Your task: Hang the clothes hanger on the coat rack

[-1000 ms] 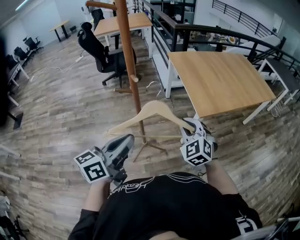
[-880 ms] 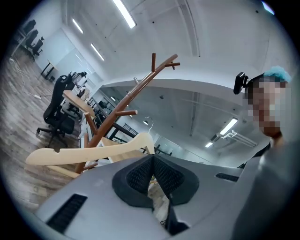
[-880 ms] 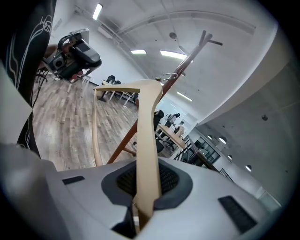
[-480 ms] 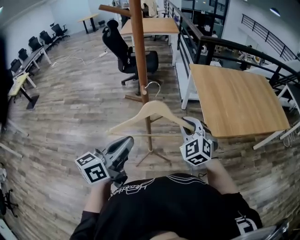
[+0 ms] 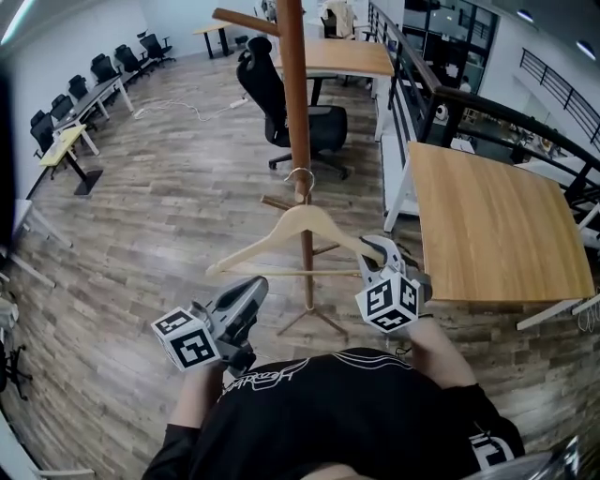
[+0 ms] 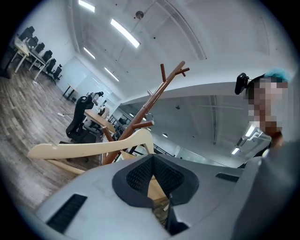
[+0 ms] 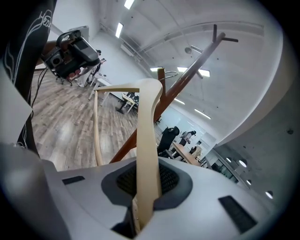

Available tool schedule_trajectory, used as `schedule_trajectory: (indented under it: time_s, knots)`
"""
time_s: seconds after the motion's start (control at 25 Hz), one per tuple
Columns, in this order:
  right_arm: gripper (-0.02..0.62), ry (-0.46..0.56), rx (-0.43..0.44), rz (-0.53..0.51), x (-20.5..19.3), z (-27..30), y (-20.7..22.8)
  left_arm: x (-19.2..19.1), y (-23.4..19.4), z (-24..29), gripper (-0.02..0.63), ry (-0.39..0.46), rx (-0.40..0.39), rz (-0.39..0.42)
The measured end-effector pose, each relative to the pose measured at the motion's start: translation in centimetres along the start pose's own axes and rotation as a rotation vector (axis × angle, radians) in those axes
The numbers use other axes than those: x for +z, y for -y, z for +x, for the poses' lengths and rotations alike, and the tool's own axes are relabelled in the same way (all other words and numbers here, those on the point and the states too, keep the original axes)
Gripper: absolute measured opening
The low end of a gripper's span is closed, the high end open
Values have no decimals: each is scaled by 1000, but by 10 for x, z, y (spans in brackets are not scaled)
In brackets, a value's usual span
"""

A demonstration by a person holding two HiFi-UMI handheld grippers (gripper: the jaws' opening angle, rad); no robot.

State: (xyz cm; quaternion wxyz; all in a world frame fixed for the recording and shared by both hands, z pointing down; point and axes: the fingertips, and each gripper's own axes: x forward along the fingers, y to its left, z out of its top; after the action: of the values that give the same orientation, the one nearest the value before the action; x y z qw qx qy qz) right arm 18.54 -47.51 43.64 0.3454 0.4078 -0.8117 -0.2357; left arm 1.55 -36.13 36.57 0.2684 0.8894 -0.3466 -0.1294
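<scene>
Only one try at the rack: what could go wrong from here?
1. The right gripper pinches the hanger only at one end, so it could twist or sag in the jaws.
2. Its hook is by the bare pole, not over a peg; it may bump it or miss.
3. The left gripper is shut and off the hanger, giving no support.

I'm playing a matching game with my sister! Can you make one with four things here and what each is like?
1 clothes hanger
2 coat rack
3 left claw
4 office chair

A black
B holds nothing
C tall brown pole
D gripped by the right claw

Pairs: 1-D, 2-C, 3-B, 4-A
</scene>
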Motion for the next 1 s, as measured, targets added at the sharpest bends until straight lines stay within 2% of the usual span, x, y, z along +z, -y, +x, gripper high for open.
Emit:
schedule_trajectory:
  time_s: [0.28, 0.68, 1.0]
  knots:
    - [66, -24, 20, -12, -17, 23, -8, -5, -10, 3, 6, -10, 44, -11]
    - [66, -62, 13, -4, -39, 37, -18, -10, -8, 25, 6, -65, 14, -1]
    - [67, -67, 19, 46, -43, 50, -28, -27, -31, 13, 6, -83, 55, -70]
